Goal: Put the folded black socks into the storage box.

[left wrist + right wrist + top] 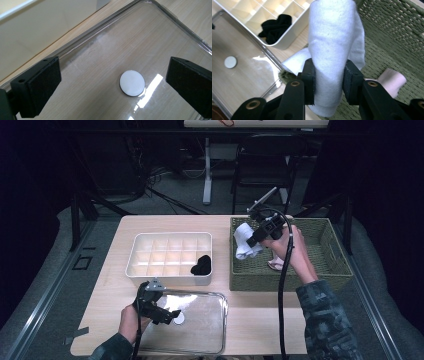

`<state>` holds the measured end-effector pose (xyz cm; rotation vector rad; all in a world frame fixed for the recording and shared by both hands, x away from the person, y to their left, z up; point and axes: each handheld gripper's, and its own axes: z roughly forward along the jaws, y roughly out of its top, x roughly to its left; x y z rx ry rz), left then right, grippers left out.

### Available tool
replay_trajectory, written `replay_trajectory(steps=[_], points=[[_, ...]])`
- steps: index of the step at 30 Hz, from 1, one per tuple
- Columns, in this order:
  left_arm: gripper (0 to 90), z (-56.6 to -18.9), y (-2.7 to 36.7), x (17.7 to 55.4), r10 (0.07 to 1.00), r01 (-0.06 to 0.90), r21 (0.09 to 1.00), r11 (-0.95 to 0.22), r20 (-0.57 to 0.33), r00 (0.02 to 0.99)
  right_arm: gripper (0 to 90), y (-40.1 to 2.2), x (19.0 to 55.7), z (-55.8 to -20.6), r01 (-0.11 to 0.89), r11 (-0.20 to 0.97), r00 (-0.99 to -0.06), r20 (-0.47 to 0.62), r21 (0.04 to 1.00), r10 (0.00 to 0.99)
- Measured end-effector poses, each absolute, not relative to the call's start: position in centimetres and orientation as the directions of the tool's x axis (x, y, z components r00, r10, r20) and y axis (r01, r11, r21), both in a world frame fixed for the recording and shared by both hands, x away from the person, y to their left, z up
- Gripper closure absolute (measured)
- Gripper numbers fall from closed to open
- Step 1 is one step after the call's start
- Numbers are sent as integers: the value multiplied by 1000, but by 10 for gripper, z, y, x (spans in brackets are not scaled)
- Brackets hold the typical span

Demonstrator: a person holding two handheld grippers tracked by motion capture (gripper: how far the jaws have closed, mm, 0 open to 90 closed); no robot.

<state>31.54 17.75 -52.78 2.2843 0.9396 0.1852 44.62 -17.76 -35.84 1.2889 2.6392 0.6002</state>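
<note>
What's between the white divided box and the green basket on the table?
Bare tabletop separates the white box from the basket, seen in the high view; the white sock hangs above the basket's rim.

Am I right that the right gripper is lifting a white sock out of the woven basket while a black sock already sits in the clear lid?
Not quite. The right gripper does hold the white sock over the woven basket, but the black sock sits in a compartment of the white divided organizer box, not in the clear lid. The high view shows it.
</note>
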Motion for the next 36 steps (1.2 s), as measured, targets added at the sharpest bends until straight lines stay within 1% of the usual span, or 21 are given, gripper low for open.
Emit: replay_trajectory(steps=[10,16,21,24,31,36], points=[[0,-528,179,317,679,585,623,-519,-115,725,671,-149,423,-347,669,600,-691,71,438,719],[0,-528,181,319,691,591,629,-505,-116,714,671,-123,403,-350,626,644,-745,94,441,660],[0,-527,181,319,693,592,632,-500,-117,711,670,-106,386,-366,602,674,-776,116,428,620],[0,-526,177,318,688,582,632,-513,-103,718,671,-102,375,-376,597,684,-784,124,419,609],[1,-527,174,317,680,585,615,-529,-105,726,670,-95,356,-411,593,694,-796,169,409,582],[1,-528,174,318,678,584,612,-533,-104,728,668,-91,350,-440,603,702,-794,199,378,575]])
